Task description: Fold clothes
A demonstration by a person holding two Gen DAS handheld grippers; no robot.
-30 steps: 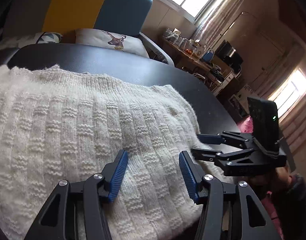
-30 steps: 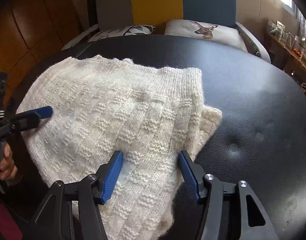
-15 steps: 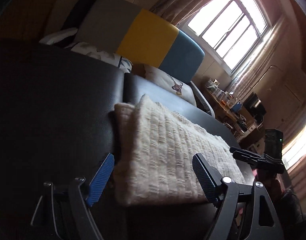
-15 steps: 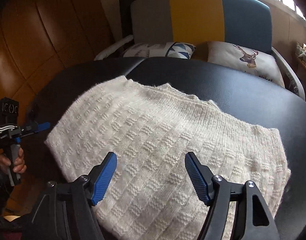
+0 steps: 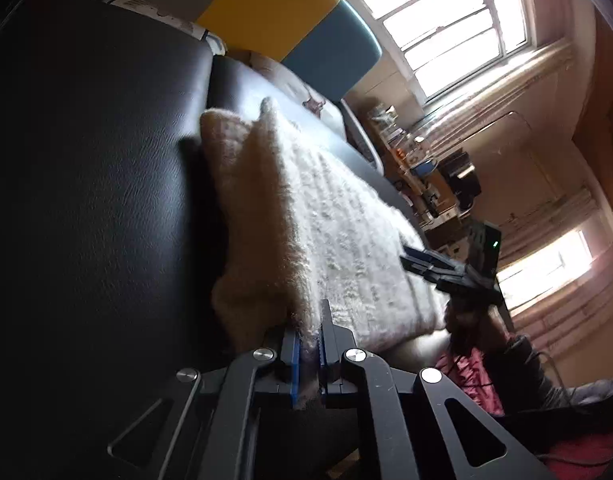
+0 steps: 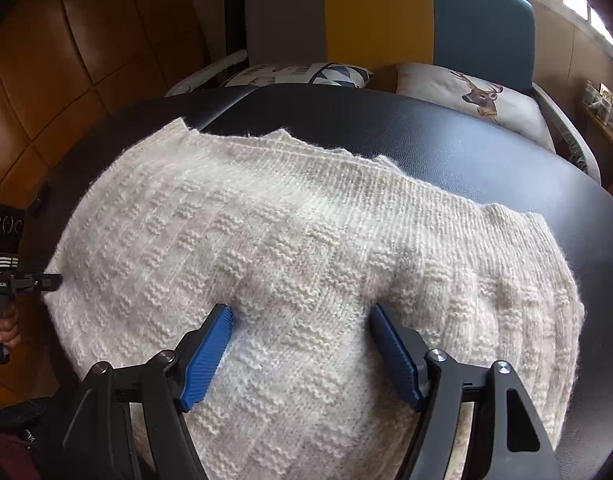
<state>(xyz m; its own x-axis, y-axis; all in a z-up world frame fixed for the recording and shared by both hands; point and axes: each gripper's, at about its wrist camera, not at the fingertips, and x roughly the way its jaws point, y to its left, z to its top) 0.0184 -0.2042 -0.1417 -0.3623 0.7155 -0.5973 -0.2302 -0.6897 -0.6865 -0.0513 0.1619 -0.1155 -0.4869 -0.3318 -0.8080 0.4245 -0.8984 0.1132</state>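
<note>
A cream knitted sweater (image 6: pixel 306 248) lies folded on the black leather table (image 6: pixel 486 152). It also shows in the left wrist view (image 5: pixel 338 216), seen edge-on. My left gripper (image 5: pixel 308 356) is shut on the sweater's near left edge, with knit pinched between its blue pads. It shows at the far left of the right wrist view (image 6: pixel 46 282). My right gripper (image 6: pixel 302 348) is open, its blue pads resting on the sweater's near middle. It shows in the left wrist view (image 5: pixel 422 260) over the sweater's far side.
A sofa (image 6: pixel 386 16) with grey, yellow and teal back panels stands beyond the table, with a deer-print cushion (image 6: pixel 474 92) on it. Brown wall panels (image 6: pixel 66 40) are at the left. A cluttered shelf (image 5: pixel 418 168) and bright windows (image 5: pixel 446 12) are at the right.
My left gripper has gone from open beside the sweater's left edge to shut on that edge. My right gripper has moved forward over the sweater and stays open.
</note>
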